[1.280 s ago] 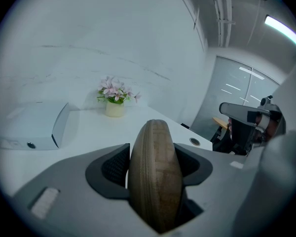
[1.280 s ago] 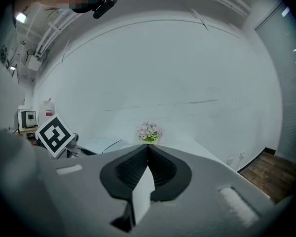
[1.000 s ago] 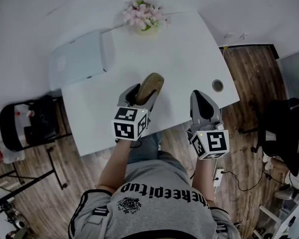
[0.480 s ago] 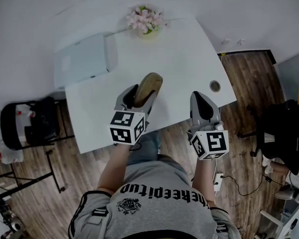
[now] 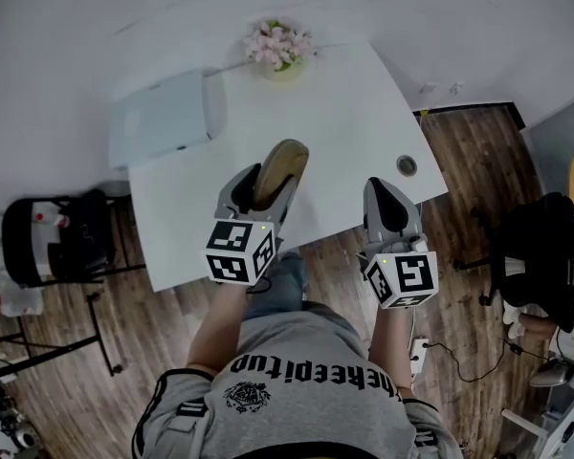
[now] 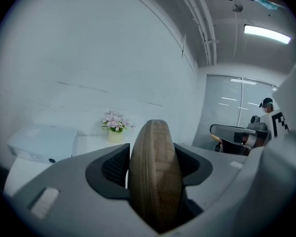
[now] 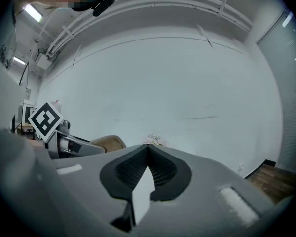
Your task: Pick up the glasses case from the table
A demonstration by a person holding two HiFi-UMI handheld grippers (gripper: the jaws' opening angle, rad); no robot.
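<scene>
The left gripper [image 5: 272,178] is clamped on the glasses case [image 5: 283,159]. In the left gripper view both dark ribbed pads press on the case's broad sides. The case is brown with a wood-grain look. It stands on its edge between the jaws, and its rounded far end reaches past the jaw tips. It is closed, with a seam running round its edge, so what is inside cannot be seen. In the right gripper view the case shows at the left against the far wall, clear of the tabletop. In the head view it hangs over the near middle of the white table [image 5: 354,113].

The right gripper [image 7: 148,151] holds nothing. Its two pads meet at their tips, and only a sliver of white tabletop shows through the gap lower down. It hangs to the right of the left gripper, over the table's near edge, well apart from the case.

At the far edge of the table stands a small pale pot [image 5: 284,66] filled with a bunch of pink and white flowers [image 5: 278,41]. At the far left lies a closed white box [image 5: 163,118] with rounded corners and a small dark spot on its near side. Its contents are hidden. A round cable hole [image 5: 407,165] sits in the tabletop near the right corner.

On the wooden floor [image 5: 57,352], a black chair [image 5: 53,237] stands to the left of the table. A black office chair [image 5: 545,256] stands to the right.
</scene>
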